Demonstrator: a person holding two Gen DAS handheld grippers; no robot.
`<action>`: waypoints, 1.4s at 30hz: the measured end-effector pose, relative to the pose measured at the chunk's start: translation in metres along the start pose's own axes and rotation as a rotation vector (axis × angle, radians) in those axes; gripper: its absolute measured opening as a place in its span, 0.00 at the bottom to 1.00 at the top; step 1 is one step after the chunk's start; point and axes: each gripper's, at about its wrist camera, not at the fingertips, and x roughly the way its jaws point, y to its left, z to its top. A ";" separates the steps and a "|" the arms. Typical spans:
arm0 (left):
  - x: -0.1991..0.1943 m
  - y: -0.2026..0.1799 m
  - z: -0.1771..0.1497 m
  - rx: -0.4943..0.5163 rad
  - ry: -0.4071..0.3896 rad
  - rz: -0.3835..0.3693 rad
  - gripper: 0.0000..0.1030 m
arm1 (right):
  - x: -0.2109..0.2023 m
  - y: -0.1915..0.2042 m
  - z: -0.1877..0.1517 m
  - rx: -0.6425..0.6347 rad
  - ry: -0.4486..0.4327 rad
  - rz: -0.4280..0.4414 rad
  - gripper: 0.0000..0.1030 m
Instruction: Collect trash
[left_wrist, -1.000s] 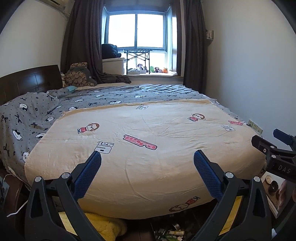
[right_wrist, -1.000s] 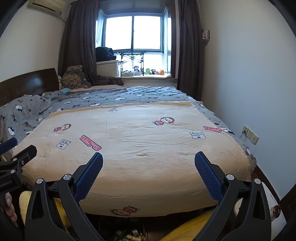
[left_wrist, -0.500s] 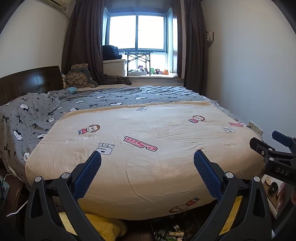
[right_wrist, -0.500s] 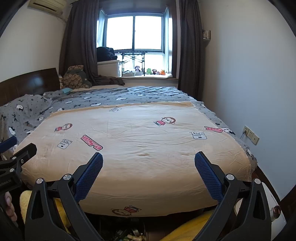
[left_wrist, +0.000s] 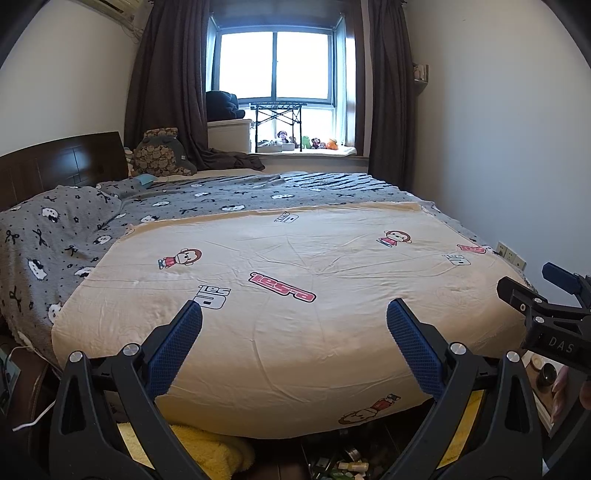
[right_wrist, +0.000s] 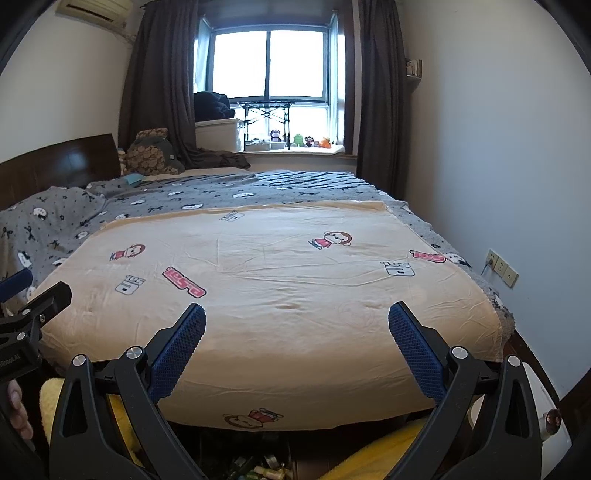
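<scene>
left wrist: left gripper (left_wrist: 294, 314) agape over bed (left_wrist: 295, 295); trash (left_wrist: 343, 467) maybe below.

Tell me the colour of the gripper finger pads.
Blue, with a fine textured grid, on black frames; the pads show best in the right wrist view.

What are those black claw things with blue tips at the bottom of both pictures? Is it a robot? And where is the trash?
No robot: a person holds one grabbing tool in each hand. Each tool carries a camera looking forward along its two fingers, so one picture comes from the left gripper and the other from the right gripper. Both are open and hold nothing. Each camera also glimpses the other tool at the picture's edge. In front lies a bed with a beige monkey blanket spread over a grey blanket. On top of it I see no trash. The trash seems to be the small bottles and bits on the floor at the foot of the bed.
</scene>
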 end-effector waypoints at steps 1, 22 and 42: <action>0.000 0.000 0.000 -0.001 -0.001 0.001 0.92 | 0.000 0.000 0.000 0.001 0.000 0.000 0.97; 0.000 0.001 -0.001 -0.001 0.002 0.000 0.92 | -0.002 0.003 0.000 0.001 0.002 0.000 0.97; -0.002 -0.002 0.001 0.001 -0.005 0.012 0.92 | -0.002 0.004 0.000 0.005 0.000 0.001 0.97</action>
